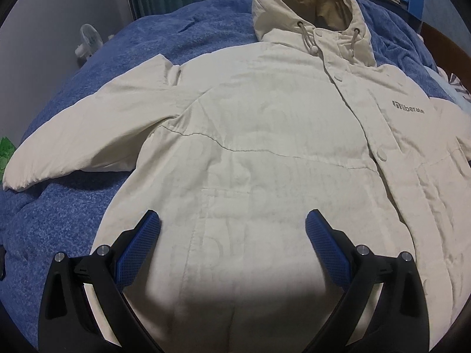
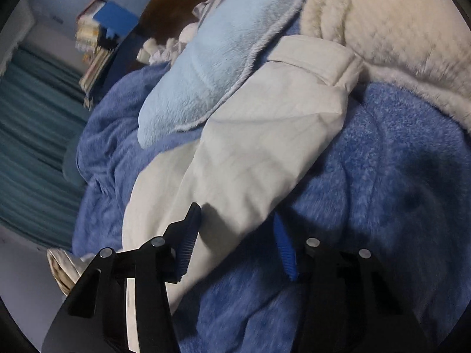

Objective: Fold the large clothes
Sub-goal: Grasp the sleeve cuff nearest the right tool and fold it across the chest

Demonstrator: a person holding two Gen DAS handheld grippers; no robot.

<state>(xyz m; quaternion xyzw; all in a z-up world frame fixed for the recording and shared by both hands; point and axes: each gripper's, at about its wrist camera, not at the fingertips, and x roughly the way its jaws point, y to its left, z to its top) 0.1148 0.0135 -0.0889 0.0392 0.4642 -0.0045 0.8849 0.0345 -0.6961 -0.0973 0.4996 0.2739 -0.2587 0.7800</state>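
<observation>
Cream hooded jacket [image 1: 265, 135] spread front-up on the blue fleece blanket [image 1: 176, 23], snapped shut, hood [image 1: 312, 8] at the far end, hem nearest. Near-left sleeve [image 1: 73, 141] splayed out over the blanket; other sleeve [image 2: 265, 135] stretched away to the right, cuff [image 2: 338, 58] resting against a cream knitted throw [image 2: 397, 29] and just beside a pale-blue plush cushion [image 2: 212, 73].

Left gripper [image 1: 232, 223] poised over the lower front panel — jaws wide, nothing between the blue pads [image 1: 138, 244], no fabric caught. Right gripper [image 2: 238, 229] straddling the upper part of the right sleeve, jaws half-closed around it; far pad at the sleeve's edge, firm pinch not confirmed, so best read as released, not yet clenched.

Likely step: taking the right sleeve to fold it across the body.

Risks from here — padded sleeve slipping out of a shallow bite at the edge; pad snagging the fleece underneath and dragging blanket along with the fold; cuff catching on the throw or cushion as it lifts, skewing the whole jacket.
</observation>
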